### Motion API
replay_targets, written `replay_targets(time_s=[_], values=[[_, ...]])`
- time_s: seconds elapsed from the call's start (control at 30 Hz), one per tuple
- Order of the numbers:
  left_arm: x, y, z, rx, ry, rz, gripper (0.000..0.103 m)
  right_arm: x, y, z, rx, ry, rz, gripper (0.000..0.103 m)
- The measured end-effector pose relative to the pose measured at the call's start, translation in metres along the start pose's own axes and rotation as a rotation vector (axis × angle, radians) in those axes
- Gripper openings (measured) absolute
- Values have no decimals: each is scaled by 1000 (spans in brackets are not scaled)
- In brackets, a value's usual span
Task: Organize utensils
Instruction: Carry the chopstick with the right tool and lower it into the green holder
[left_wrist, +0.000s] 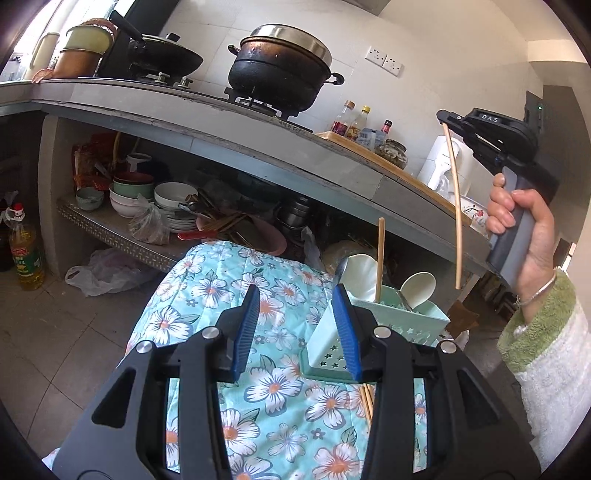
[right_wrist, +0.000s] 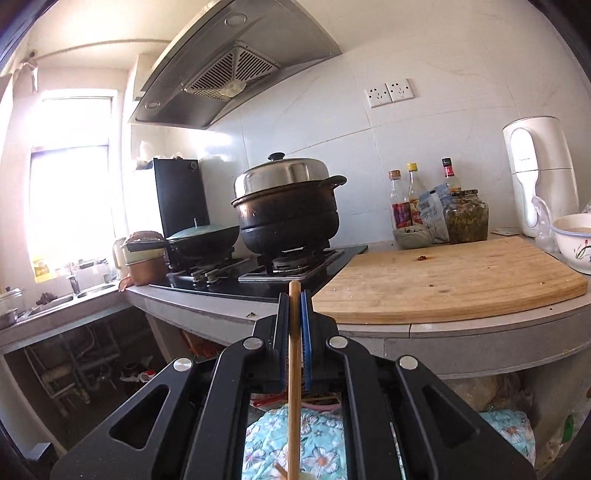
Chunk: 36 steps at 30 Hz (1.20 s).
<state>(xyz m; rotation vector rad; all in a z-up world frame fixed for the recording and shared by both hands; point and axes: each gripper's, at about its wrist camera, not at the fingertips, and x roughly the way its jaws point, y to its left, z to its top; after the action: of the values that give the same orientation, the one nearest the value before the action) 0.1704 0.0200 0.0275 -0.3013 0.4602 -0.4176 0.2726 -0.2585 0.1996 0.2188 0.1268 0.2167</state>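
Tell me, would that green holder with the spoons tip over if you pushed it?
Probably, yes. The green holder looks like thin, light plastic, and tall spoons and a chopstick stick out above its rim. It sits on a soft flowered cloth, likely unsteady.

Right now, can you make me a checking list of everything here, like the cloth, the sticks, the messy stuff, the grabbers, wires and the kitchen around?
Surface: floral cloth, blue-green with white flowers.
Job's things: mint utensil holder on the cloth, holding one upright chopstick, a white spoon and other utensils; more chopsticks lie on the cloth.
Clutter: bowls and plates stacked on the shelf under the counter; plastic bag on the floor.
Grippers: left gripper open, its right finger against the holder; right gripper shut on a held chopstick.
Cables: nothing seen.
Surroundings: stove with black pot, cutting board, bottles.
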Motion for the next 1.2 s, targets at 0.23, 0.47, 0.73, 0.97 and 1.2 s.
replay_targets(time_s=[0.23,0.47,0.73,0.97,1.2], values=[[0,15,0,-20,-1,18,39,40,4,-4,-51,-27,-71,6],[0,27,0,-38,0,33,39,72,1,-30,-113,27,-125,6],[3,34,-1,-55,6,37,39,94,-11,-48,-123,106,-154,6],[3,34,0,-51,3,42,38,101,-13,-46,-97,108,-157,6],[3,39,0,-64,5,50,38,110,-12,-48,-123,118,-177,6]])
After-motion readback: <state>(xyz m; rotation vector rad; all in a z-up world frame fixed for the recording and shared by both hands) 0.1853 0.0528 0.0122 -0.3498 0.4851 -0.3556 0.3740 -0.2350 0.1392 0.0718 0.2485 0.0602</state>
